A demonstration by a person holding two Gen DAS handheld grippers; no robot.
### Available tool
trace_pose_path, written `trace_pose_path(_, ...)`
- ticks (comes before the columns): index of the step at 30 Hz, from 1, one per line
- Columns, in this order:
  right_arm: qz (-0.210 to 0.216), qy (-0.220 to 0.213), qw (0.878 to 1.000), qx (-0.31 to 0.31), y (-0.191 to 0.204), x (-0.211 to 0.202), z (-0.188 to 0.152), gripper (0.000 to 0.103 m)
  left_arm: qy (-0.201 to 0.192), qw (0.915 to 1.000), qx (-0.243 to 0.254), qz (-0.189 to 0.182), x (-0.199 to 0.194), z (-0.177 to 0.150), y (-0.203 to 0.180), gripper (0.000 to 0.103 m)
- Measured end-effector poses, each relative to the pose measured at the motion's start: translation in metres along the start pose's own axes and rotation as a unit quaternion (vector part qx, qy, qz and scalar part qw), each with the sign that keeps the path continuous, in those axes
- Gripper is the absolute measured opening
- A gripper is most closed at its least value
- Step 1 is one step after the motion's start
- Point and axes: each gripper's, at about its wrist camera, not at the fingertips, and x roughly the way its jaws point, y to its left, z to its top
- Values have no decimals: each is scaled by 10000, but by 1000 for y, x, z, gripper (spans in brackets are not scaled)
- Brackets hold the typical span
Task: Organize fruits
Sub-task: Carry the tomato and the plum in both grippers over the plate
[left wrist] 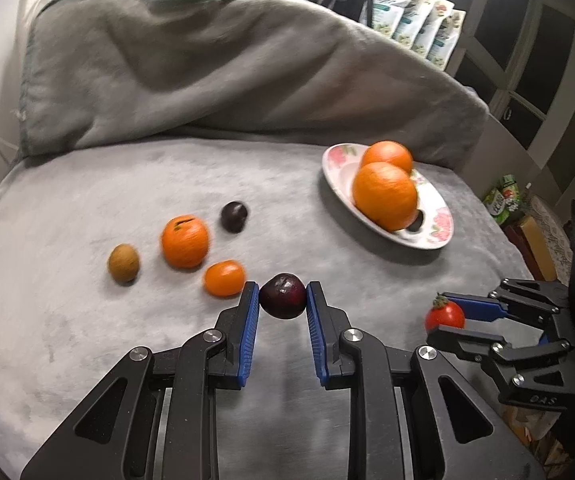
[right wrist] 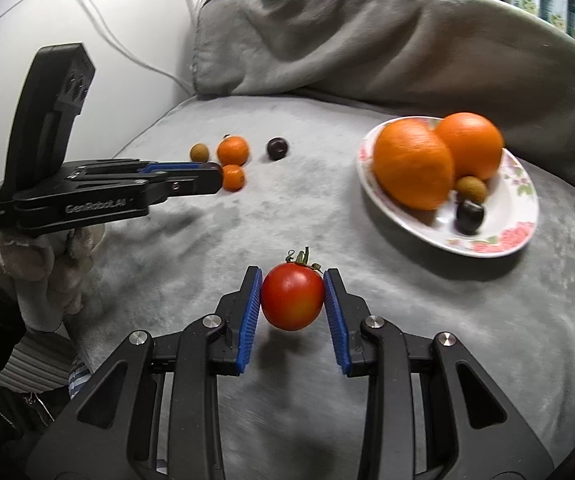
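My left gripper [left wrist: 283,295] is shut on a dark purple plum [left wrist: 283,296], held just above the grey cushion. My right gripper [right wrist: 292,298] is shut on a red tomato [right wrist: 292,297] with a green stem; it also shows in the left wrist view [left wrist: 445,316]. A floral plate [right wrist: 499,240] at the right holds two big oranges [right wrist: 411,166], a brown longan [right wrist: 471,189] and a dark plum [right wrist: 469,218]. On the cushion lie a mandarin [left wrist: 185,242], a small kumquat [left wrist: 224,278], a brown longan [left wrist: 123,263] and another dark plum [left wrist: 234,216].
A grey-green pillow [left wrist: 207,68] leans along the back of the cushion. White cables [right wrist: 127,48] run down the wall at the left. Printed packets [left wrist: 419,20] and a cabinet stand beyond the right edge.
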Motion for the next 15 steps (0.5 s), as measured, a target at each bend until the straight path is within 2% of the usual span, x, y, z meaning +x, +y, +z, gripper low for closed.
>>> trace_pose_path(15, -484, -407, 9969, 467, -61, -38, -2, 33, -140, 9981, 375, -459, 7, 21, -62, 22)
